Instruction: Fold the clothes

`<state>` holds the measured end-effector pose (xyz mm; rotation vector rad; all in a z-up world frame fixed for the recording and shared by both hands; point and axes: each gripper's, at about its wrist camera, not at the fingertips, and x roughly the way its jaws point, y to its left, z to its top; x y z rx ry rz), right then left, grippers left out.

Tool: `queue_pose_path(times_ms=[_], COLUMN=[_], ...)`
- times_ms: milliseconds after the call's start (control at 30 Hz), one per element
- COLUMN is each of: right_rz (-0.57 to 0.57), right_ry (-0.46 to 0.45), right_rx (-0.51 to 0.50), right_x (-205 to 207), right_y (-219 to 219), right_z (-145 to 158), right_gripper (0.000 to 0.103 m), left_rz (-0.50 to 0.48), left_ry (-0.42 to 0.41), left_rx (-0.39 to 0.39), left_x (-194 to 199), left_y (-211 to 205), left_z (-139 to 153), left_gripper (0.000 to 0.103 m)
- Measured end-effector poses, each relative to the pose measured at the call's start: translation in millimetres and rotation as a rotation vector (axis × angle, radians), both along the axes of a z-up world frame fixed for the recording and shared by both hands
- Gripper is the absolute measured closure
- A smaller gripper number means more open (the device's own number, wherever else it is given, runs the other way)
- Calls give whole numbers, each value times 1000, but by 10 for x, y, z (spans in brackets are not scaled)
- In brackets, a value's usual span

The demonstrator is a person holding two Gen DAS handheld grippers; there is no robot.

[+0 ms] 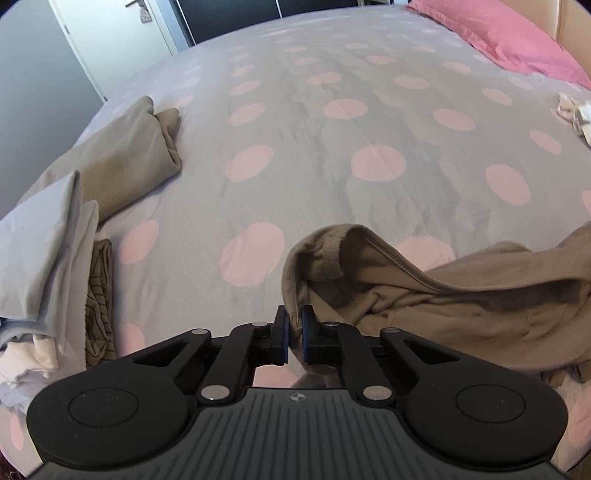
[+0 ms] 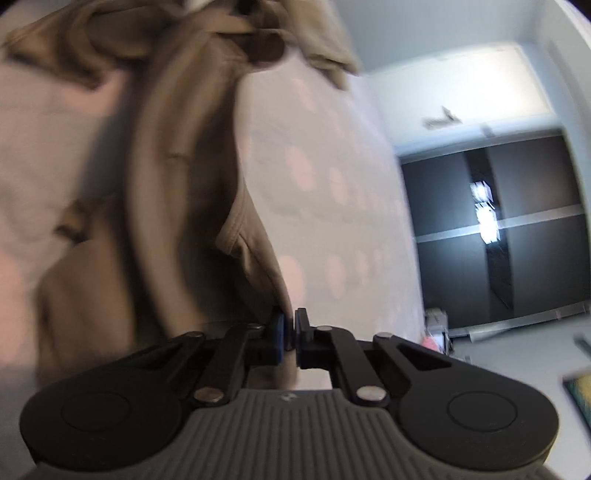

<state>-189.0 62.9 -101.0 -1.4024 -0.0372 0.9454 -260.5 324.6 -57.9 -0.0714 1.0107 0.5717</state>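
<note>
My left gripper (image 1: 294,321) has its jaws drawn narrow on a fold of the beige garment (image 1: 424,291), the cloth pinched right between the blue pads (image 1: 285,328). From that pinch the fabric rises just ahead of the jaws into a ribbed, stitched opening, then spreads away to the right of the jaws in a rumpled mass lying on the grey bedspread (image 1: 314,147) with its pink dots. Well off to the left of these jaws sits a pile of clothes (image 1: 48,266), pale grey and white pieces with a striped one tucked against it, and farther ahead on the left lies a folded beige piece (image 1: 122,155). Far ahead to the right is a pink pillow (image 1: 498,33), and a small whitish bundle (image 1: 574,114) lies at the right edge.

My right gripper (image 2: 290,328) is also closed down narrow, and an edge of the same beige garment (image 2: 177,192) runs down into the gap between its jaws. The view is blurred, but the cloth hangs ahead and to the left of these jaws, bunched at the top, with the dotted bedspread (image 2: 332,166) behind it. To the right of the jaws stands a dark wardrobe (image 2: 517,229).
</note>
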Motion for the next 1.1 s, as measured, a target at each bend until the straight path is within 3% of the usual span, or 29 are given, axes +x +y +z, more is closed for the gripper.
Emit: queue_pose_path(times_ms=[167,333,567,767,933,1100], right_rz=[-184,-318,-323,-325,-323,-301], right_ry=[69,125,57,-30,-72,-60], right_rx=[239,438,637,850,1052,1172], right_x=[283,523,441,195,-57,-369], right_y=[-73,-282,-569,-762,-899,-1152], right_z=[523,1125,2018,2665,3148,3432], right_gripper=[101,101,101,101,101,101], left_rz=[29,24,-36,-45,-75,-117], left_ry=[-94,-258,-531,-738,-920,-1053], left_rx=[54,91,220,285,331,382], left_x=[-72,-154,-324,-663,-1041,-1425], left_y=[28,-21,-279,-473,-762,-1082], left_z=[238,808,1907,2656,3121,3387], left_gripper=[100,101,101,101,101,101])
